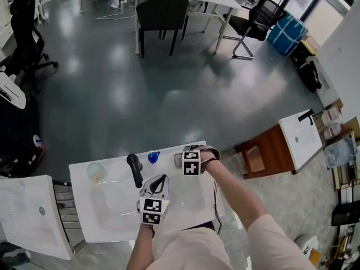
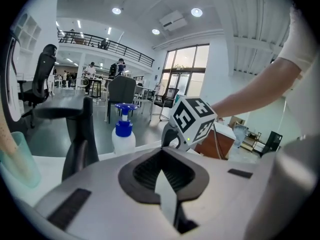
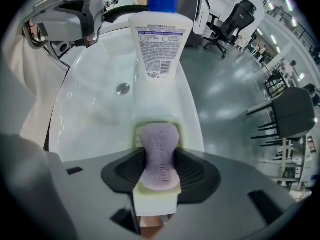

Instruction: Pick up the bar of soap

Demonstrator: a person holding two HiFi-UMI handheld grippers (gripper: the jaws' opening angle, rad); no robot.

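A purple bar of soap (image 3: 159, 156) lies in a pale yellow dish (image 3: 155, 199) on the rim of the white sink (image 3: 100, 99). My right gripper (image 3: 159, 171) straddles the bar, its black pads (image 3: 127, 171) lying against both long sides. In the head view that gripper (image 1: 181, 157) sits at the sink's back right, pointing left at the dish (image 1: 178, 160). My left gripper (image 1: 160, 180) hovers over the basin in front of the black faucet (image 1: 135, 170); its jaws are closed together with nothing held (image 2: 162, 184).
A white pump bottle with a blue cap (image 3: 160, 39) stands just beyond the dish. A pale green cup (image 1: 95, 172) sits at the sink's back left. The drain (image 3: 123, 88) lies mid-basin. A wooden cabinet (image 1: 264, 153) stands to the right.
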